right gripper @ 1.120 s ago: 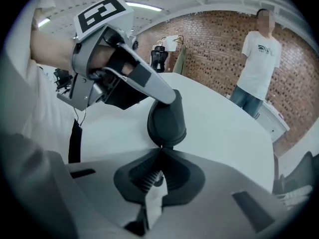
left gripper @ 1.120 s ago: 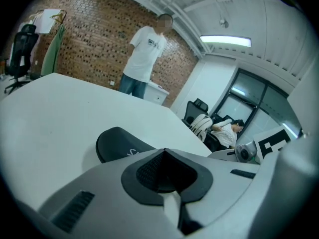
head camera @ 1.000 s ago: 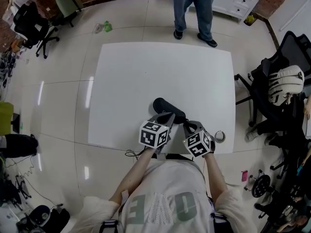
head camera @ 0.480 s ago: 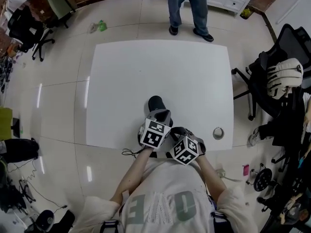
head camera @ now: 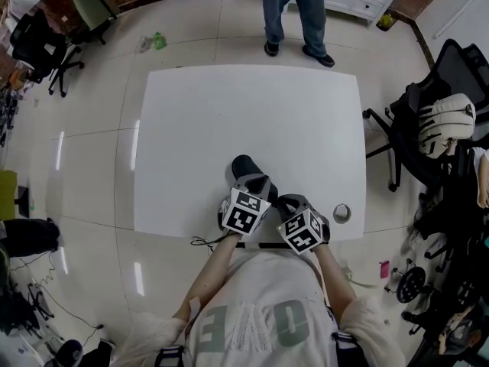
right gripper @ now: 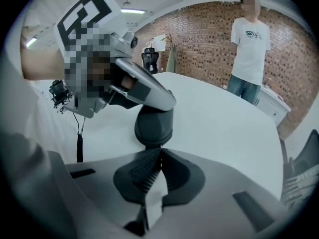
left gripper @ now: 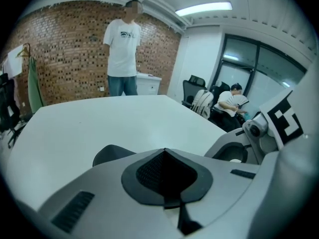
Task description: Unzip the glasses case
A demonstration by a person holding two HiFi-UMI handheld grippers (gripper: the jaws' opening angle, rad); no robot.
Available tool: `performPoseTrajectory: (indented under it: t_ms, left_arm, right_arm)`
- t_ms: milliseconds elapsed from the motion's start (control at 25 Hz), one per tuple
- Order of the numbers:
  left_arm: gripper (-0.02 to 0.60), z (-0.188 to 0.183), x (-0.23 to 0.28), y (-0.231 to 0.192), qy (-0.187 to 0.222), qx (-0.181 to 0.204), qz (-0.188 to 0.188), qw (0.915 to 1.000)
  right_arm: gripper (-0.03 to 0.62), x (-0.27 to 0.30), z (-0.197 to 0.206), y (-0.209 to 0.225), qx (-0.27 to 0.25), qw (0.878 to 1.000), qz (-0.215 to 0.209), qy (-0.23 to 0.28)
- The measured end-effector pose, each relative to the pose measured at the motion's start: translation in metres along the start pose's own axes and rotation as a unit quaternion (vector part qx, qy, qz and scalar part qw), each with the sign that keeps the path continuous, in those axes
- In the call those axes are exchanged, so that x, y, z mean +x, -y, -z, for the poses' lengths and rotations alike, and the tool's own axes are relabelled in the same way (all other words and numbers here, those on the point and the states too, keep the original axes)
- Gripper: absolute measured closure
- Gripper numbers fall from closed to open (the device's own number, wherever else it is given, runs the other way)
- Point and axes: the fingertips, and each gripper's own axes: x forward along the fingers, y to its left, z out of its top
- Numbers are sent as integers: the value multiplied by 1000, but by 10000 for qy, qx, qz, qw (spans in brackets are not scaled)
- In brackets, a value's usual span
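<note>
The black glasses case lies near the front edge of the white table. My left gripper reaches over its near end. That gripper's jaws are shut, and in the right gripper view its finger lies across the top of the case. In the left gripper view the jaws meet, with the case showing just behind them at the left. My right gripper comes in from the right. Its jaws are shut right at the case's near end, where the zipper pull is hidden between the pads.
A small metal ring lies on the table to the right of my grippers. A person stands at the table's far side. Office chairs crowd the right. A black cable hangs at the front edge.
Both grippers have closed in on the case. The right gripper swung left toward the left gripper, then drew slightly back to the right.
</note>
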Motion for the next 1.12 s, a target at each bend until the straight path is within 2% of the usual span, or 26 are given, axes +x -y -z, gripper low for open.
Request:
performPoseTrajectory:
  t_ms: [120, 240, 440, 560, 640, 720, 800, 880, 1000, 1040, 1120]
  left_arm:
    - [578, -1, 0, -1, 19, -69, 56, 10000]
    - [578, 0, 0, -2, 61, -148, 83, 9998]
    - [578, 0, -4, -7, 235, -524, 192, 9982]
    - [578, -1, -7, -9, 452, -845, 295, 9950]
    - [578, -5, -11, -10, 738, -1144, 366, 9900]
    - [578, -12, -22, -14, 1210, -1501, 360, 9806]
    - [578, -23, -42, -19, 1779, -1731, 309, 9682]
    - [578, -39, -69, -24, 2426, -1942, 277, 9501]
    - [578, -52, -113, -30, 3272, -2342, 194, 9153]
    - [578, -51, -126, -31, 3441, -2408, 124, 9075]
    - [578, -44, -150, -30, 3647, -2449, 13, 8983]
  right_arm:
    - [592, 7, -7, 17, -153, 9999, 66, 4]
    - [592, 10, -11, 22, -422, 9991, -54, 16]
    - [592, 10, -15, 18, -508, 9986, -81, 113]
    - [592, 5, -17, 16, -238, 9992, -103, 301]
    - [592, -7, -20, 18, 229, 9982, -94, 552]
    - [592, -26, -27, 25, 839, 9920, 28, 946]
    - [592, -50, -38, 36, 1424, 9789, 253, 1442]
    - [592, -73, -48, 47, 1983, 9596, 410, 1951]
    - [592, -102, -55, 54, 2651, 9299, 473, 2505]
    - [592, -109, -56, 52, 2777, 9224, 454, 2645]
    - [592, -122, -58, 41, 2905, 9120, 379, 2872]
